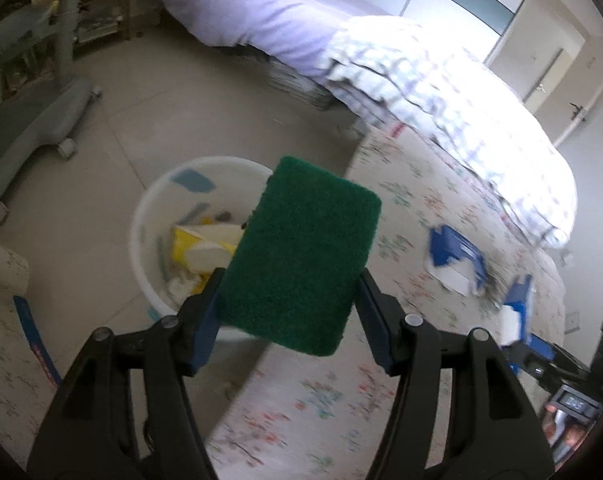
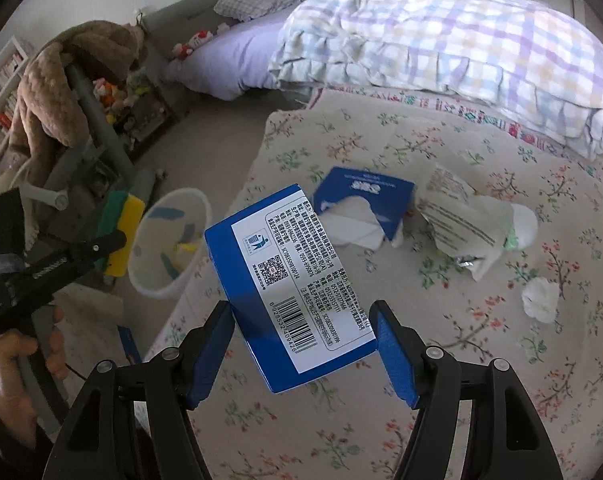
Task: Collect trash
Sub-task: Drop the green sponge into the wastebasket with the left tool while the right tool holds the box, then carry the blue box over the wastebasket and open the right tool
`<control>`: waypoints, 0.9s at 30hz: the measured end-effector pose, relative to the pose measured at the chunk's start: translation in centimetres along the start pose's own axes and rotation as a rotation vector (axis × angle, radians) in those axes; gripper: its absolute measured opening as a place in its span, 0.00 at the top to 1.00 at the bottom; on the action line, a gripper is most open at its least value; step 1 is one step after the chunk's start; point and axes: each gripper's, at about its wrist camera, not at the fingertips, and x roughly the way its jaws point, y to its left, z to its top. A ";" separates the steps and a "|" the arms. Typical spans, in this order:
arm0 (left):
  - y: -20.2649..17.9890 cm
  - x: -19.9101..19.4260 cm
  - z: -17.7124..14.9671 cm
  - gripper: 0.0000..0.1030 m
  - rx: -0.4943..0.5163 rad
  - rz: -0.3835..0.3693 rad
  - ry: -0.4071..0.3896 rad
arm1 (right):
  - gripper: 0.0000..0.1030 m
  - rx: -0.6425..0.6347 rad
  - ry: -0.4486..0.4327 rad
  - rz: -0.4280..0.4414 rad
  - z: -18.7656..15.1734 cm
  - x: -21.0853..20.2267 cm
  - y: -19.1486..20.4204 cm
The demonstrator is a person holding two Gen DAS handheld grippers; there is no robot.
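Note:
My left gripper [image 1: 287, 292] is shut on a green-and-yellow scouring sponge [image 1: 301, 256] and holds it above the near rim of a white trash bucket [image 1: 149, 216] on the floor. The same sponge [image 2: 121, 232] and bucket [image 2: 157, 284] show at the left of the right wrist view. My right gripper [image 2: 303, 326] is shut on a blue box with a white barcode label [image 2: 289, 284], held over the floral bedspread [image 2: 461, 352]. On the bed lie a torn blue carton [image 2: 365, 204], a crumpled printed wrapper [image 2: 465, 220] and a white paper wad [image 2: 539, 300].
The bucket holds yellow and white packaging [image 1: 205, 248]. A folded plaid quilt [image 2: 441, 48] lies at the bed's far side. A grey wheeled chair base [image 1: 33, 128] stands on the tiled floor to the left. A brown blanket [image 2: 69, 80] hangs over the chair.

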 end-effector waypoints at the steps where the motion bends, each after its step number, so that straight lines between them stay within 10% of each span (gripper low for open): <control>1: 0.4 0.2 0.2 0.37 -0.001 0.005 -0.008 | 0.31 0.000 -0.003 0.002 0.1 0.1 0.1; 11: 3.1 0.9 0.1 0.05 -0.025 0.177 -0.013 | 0.31 -0.022 0.011 0.020 0.5 2.1 2.5; 27: 8.5 -2.7 -1.0 0.05 0.027 0.265 -0.043 | 0.31 -0.058 0.067 0.127 3.5 9.9 12.4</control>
